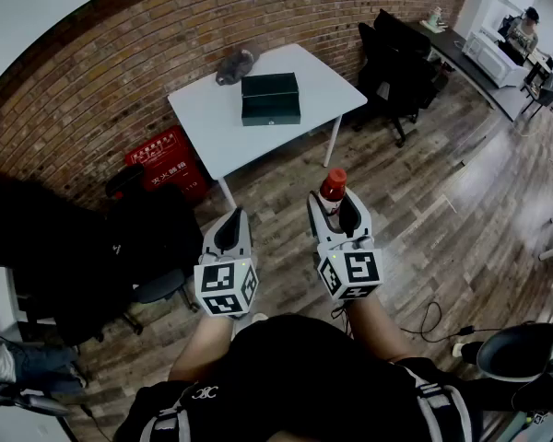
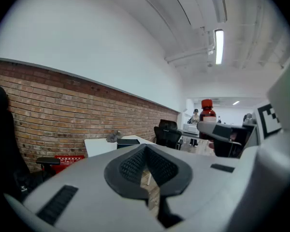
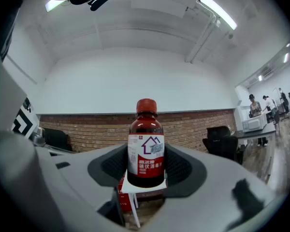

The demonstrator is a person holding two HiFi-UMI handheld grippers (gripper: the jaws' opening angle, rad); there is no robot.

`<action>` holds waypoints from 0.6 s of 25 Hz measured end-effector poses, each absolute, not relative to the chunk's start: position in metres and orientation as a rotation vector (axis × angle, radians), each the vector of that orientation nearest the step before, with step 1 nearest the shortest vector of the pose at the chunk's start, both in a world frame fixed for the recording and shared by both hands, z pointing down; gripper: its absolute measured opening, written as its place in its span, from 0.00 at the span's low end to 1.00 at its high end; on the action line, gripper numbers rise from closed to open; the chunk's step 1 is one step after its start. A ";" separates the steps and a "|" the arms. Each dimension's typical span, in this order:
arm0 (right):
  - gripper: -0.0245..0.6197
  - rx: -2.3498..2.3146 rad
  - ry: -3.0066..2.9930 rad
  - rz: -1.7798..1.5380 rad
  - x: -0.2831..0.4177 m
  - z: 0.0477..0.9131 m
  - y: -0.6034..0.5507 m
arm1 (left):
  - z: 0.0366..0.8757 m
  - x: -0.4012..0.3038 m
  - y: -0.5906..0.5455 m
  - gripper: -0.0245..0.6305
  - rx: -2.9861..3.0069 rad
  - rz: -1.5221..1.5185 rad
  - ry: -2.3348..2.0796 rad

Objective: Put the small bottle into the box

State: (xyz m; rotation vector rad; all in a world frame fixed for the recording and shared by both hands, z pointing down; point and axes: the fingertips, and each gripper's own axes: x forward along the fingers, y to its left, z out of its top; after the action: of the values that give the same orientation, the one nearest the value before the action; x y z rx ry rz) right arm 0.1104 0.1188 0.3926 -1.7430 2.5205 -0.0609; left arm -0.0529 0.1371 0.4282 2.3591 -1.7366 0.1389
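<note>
Red-capped small bottle [image 3: 146, 149] stands upright, pinched in the right tool [image 1: 334, 204]; left tool [image 1: 231, 219] pressed together.

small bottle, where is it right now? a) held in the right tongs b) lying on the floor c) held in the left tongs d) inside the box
A: the right gripper view shows the small bottle upright, clamped between the right tongs; the box sits shut on the table ahead.

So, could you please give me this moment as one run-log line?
right claw: shut on small bottle, upright | left claw: shut, empty | box: closed, on white table
</note>
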 end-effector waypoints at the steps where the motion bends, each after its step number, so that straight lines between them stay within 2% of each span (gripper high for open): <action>1: 0.39 -1.734 2.527 -0.062 0.110 0.393 0.119 | 0.429 -0.054 0.138 0.05 2.350 0.142 -1.750; 15: 0.39 -1.649 2.571 -0.086 0.086 0.392 0.124 | 0.433 -0.064 0.141 0.05 2.328 0.158 -1.758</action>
State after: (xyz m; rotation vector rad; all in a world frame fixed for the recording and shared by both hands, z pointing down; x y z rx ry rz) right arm 0.0863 0.1241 0.3922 -1.6489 2.5707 -0.0859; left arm -0.0643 0.1405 0.4335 2.3281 -1.7576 0.1580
